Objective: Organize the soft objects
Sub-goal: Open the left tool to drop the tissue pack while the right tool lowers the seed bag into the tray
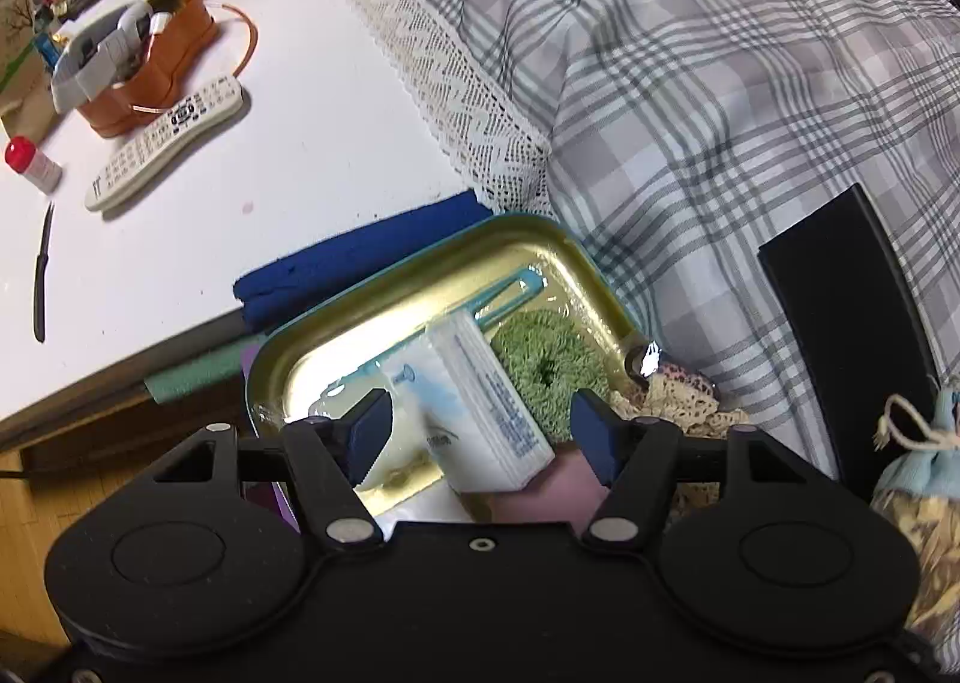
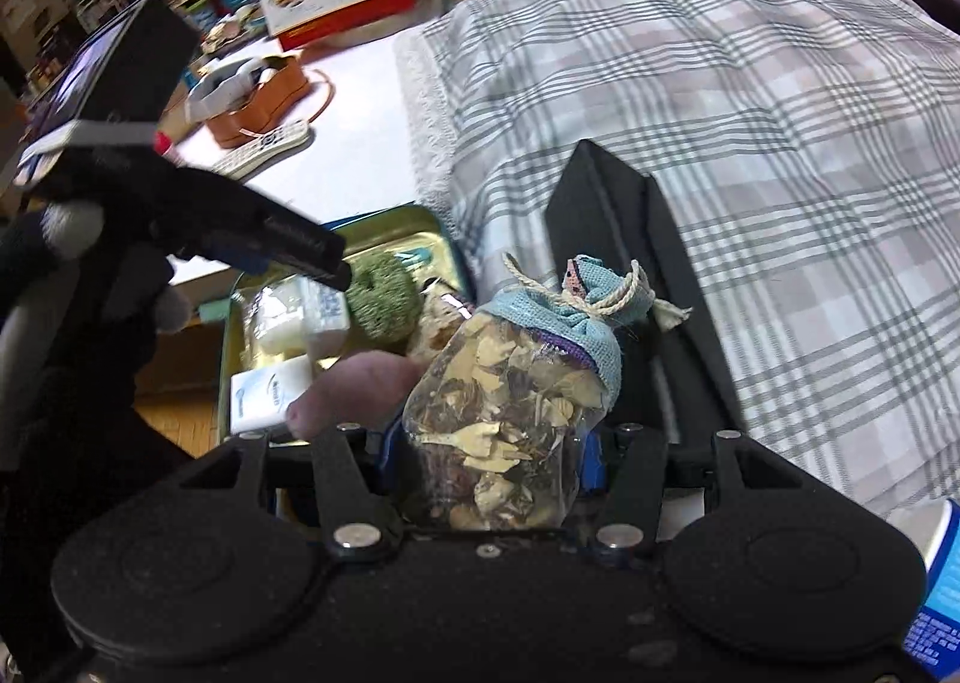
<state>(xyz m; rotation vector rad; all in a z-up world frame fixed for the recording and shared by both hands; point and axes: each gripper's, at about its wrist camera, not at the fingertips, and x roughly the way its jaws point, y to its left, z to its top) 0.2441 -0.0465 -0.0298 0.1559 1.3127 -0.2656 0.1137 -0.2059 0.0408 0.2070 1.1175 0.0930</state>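
A gold tin tray (image 1: 336, 347) with a teal rim holds a white tissue pack (image 1: 486, 413) and a green fluffy ring (image 1: 546, 365). My left gripper (image 1: 480, 428) points down into the tray and is open. The tissue pack lies between its blue pads (image 1: 369, 431), and the right pad stands clear of it. My right gripper (image 2: 489, 461) is shut on a clear sachet of dried leaves (image 2: 504, 413) with a blue cloth top tied by string. It hangs just right of the tray (image 2: 414, 221). A second white pack (image 2: 264, 401) sits at the tray's near edge.
A plaid cloth (image 1: 720, 83) with a lace edge covers the right side. On it lies a black flat case (image 1: 852, 323). A cream crochet piece (image 1: 678, 407) lies by the tray. On the white table sit a remote (image 1: 162, 143), an orange tin (image 1: 156, 65), a red-capped bottle (image 1: 30, 164) and folded blue cloth (image 1: 360, 263).
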